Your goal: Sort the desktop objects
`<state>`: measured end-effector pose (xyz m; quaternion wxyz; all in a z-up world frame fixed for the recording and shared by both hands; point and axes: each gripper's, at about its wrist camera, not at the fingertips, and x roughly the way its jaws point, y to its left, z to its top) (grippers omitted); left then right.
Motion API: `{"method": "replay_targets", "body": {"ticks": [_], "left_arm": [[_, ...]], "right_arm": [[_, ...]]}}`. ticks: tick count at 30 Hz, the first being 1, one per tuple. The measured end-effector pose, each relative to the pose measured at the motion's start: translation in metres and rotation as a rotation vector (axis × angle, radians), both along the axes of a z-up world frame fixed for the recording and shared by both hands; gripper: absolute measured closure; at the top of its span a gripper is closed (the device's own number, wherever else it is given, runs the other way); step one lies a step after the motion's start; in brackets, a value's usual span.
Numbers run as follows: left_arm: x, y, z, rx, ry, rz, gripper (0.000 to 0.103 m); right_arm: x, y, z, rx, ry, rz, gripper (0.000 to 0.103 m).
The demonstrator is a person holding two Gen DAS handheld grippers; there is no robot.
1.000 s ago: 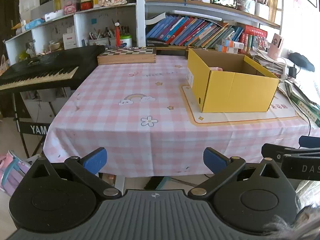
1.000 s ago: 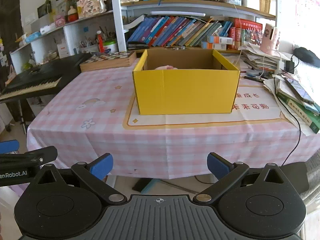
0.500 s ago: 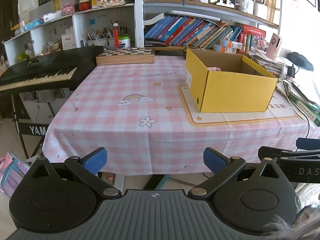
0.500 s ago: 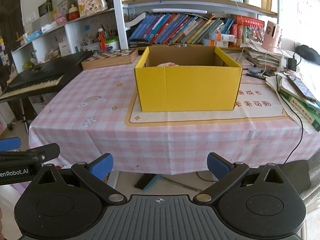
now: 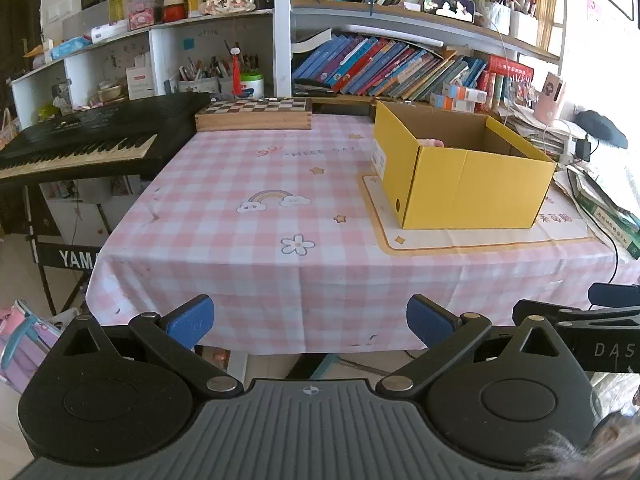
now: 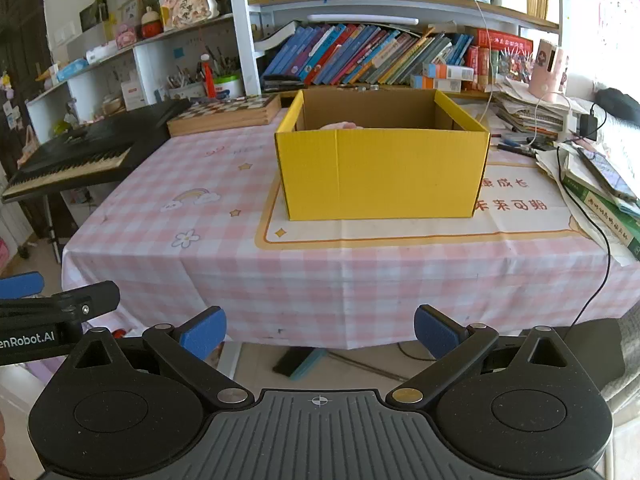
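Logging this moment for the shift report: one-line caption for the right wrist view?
Open right gripper faces the yellow box on the pink checked tablecloth.

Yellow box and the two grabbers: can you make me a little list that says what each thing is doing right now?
left gripper: open, holding nothing, in front of the table edge
right gripper: open, holding nothing, in front of the table edge
yellow box: open top, upright on a cream mat
inside the box: something pink peeks over the rim; too hidden to name
tablecloth: pink checks, rainbow and flower prints
chessboard: at the far edge of the table
keyboard: left of the table
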<state>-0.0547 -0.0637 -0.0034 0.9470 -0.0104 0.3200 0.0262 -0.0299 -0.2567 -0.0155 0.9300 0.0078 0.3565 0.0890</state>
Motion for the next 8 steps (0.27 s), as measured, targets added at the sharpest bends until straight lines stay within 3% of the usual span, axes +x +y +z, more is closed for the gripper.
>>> {"method": "replay_targets", "body": {"ticks": [8], "left_arm": [[-0.0004,0.0059,0.003,-0.036,-0.034,0.007,0.0]], "right_arm": [[0.0039,0.0013,-0.0008,-0.002,0.009,0.008,0.001]]}}
